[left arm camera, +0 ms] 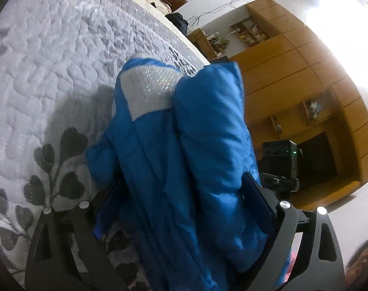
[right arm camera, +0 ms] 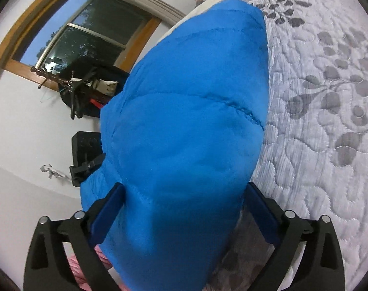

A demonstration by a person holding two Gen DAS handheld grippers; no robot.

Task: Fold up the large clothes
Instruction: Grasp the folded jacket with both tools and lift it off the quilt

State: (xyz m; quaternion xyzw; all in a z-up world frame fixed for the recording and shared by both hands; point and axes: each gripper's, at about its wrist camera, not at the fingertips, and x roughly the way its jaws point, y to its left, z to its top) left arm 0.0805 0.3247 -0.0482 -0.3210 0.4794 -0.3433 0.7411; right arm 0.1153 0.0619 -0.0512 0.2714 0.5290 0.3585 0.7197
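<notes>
Jacket: a padded blue jacket (left arm camera: pixel 184 150) with a white shiny panel is hanging bunched in both grippers, lifted above the quilted grey bed (left arm camera: pixel 50 60) near its edge.
Left gripper: the left gripper (left arm camera: pixel 184 198) is clamping a thick bundle of jacket folds; its jaws are standing fairly wide apart, packed full of cloth.
Right gripper: the right gripper (right arm camera: pixel 184 203) is pinching another puffy section of the jacket (right arm camera: pixel 184 121), jaws likewise spread around the bulk, with the bed (right arm camera: pixel 329 121) lying beside it.
Risk of slipping: the smooth, springy filling is likely pushing back on the jaws, so a layer could slide out and the bundle sag or drop off the bed edge.
Risk of a bad fold: the loose sleeve end hanging on the left could tuck underneath and crease unevenly.
Writing: no brand, label or readable text is showing anywhere.
</notes>
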